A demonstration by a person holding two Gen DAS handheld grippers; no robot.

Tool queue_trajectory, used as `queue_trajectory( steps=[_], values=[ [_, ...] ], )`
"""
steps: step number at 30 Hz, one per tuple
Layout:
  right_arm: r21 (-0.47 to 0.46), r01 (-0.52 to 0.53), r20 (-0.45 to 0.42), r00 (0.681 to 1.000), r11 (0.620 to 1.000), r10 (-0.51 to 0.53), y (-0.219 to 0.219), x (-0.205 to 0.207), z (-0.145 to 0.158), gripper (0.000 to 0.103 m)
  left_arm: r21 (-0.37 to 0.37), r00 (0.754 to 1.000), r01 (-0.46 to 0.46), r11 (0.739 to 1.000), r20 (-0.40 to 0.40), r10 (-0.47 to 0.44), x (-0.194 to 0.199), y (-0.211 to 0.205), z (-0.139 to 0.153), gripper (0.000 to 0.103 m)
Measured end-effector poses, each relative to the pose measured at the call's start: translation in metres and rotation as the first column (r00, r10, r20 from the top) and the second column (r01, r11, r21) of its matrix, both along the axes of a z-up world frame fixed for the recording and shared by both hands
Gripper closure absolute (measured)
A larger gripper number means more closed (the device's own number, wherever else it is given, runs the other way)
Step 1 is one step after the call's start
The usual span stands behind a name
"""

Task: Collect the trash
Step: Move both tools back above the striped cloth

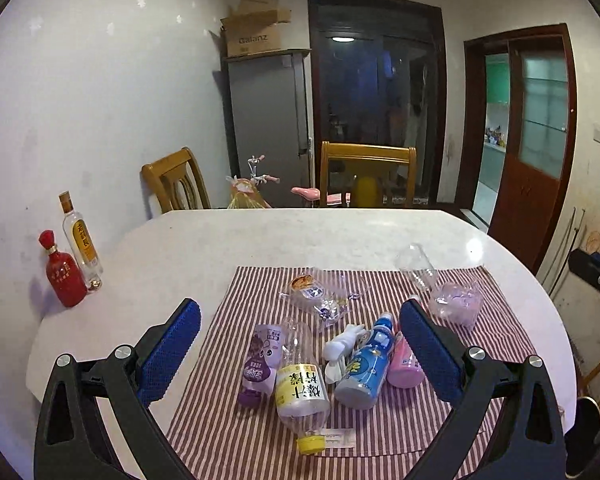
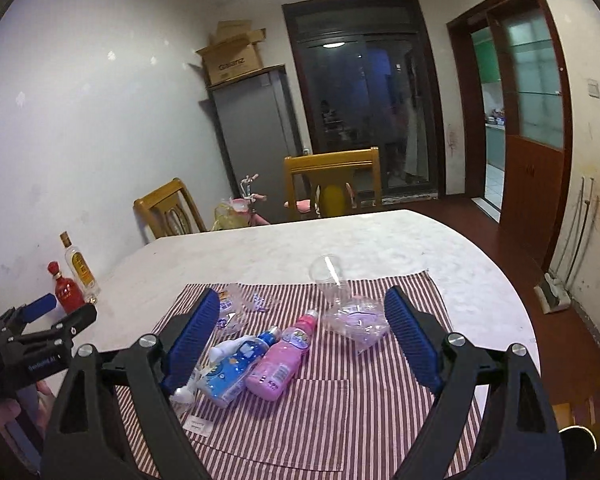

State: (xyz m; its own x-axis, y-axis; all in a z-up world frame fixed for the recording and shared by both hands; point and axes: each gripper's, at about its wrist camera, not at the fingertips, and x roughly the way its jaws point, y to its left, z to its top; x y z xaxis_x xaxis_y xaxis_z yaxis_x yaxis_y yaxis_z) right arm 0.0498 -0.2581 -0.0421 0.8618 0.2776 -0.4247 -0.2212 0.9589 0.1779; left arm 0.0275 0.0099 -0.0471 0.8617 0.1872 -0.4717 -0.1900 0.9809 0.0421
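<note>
Left hand-held gripper [image 1: 300, 332] hangs above the striped cloth [image 1: 480, 336] on the white bench [image 1: 260, 236], blue pads spread wide and holding nothing. Between them lies the trash: a clear bottle [image 1: 300, 384] on its side with a yellow cap and a yellow-and-white label in Chinese characters, a purple pouch [image 1: 260, 364] touching its left side, a blue bottle [image 1: 366, 364], a pink bottle [image 1: 406, 360] and crumpled white paper [image 1: 342, 346]. Farther back sit a clear snack wrapper [image 1: 316, 292], a toppled clear cup [image 1: 416, 266] and a purplish plastic bag [image 1: 456, 302]. Two liquor bottles [image 1: 74, 252] stand by the wall; their writing is too small to read. A cardboard box [image 1: 254, 32] on the cabinet reads "Galanz".

From the right wrist, the right hand-held gripper [image 2: 302, 328] is likewise wide apart and empty over the cloth [image 2: 340, 420]. The blue bottle [image 2: 236, 368] and pink bottle [image 2: 282, 360] lie side by side, touching, between its fingers; the cup [image 2: 328, 274] and bag [image 2: 358, 320] lie beyond. The left hand-held gripper [image 2: 62, 310] shows at the left edge.
</note>
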Motion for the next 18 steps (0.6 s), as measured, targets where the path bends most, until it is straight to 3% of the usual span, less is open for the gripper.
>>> queue_trajectory(
  steps=[18],
  values=[
    [-0.049, -0.044, -0.017, 0.999, 0.998, 0.043, 0.026, 0.011, -0.006, 0.019, -0.018, 1.000, 0.007, 1.000, 0.022, -0.007, -0.006, 0.004, 0.002, 0.006]
  ],
)
